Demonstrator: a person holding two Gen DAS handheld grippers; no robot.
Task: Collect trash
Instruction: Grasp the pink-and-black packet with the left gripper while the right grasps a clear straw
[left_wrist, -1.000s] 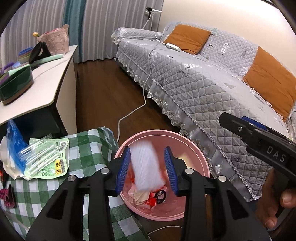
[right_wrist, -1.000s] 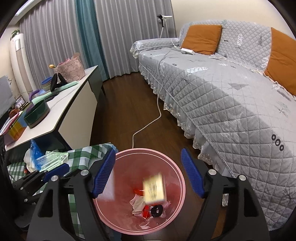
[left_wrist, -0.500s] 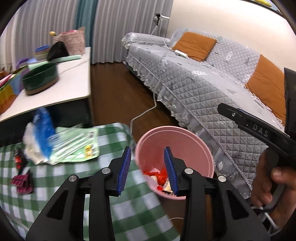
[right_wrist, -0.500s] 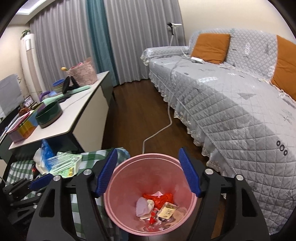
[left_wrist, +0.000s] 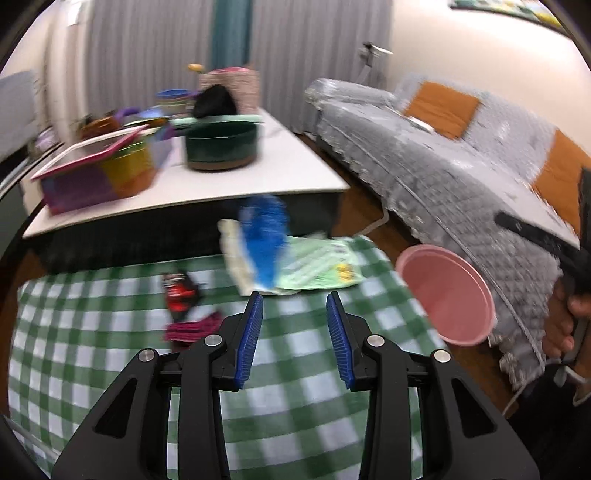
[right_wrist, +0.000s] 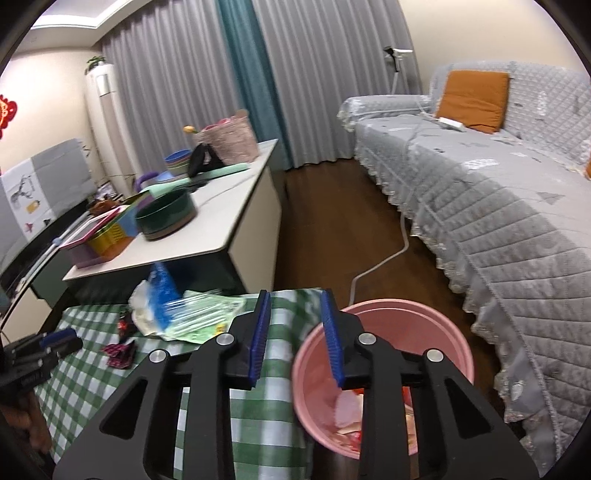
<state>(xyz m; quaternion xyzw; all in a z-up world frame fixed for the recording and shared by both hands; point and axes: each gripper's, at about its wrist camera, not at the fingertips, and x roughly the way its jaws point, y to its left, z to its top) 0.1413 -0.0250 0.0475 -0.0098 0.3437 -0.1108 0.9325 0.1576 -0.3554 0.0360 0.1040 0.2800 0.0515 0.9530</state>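
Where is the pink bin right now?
The pink bin stands on the floor between the checked tablecloth and the grey sofa, lower right in both views.

In the right wrist view, the bin (right_wrist: 384, 354) stands at lower centre on the floor, just right of the tabletop (right_wrist: 96, 373), with trash inside. Wrappers (right_wrist: 192, 317) lie at centre left on that tabletop. The sofa (right_wrist: 498, 206) fills the right side.
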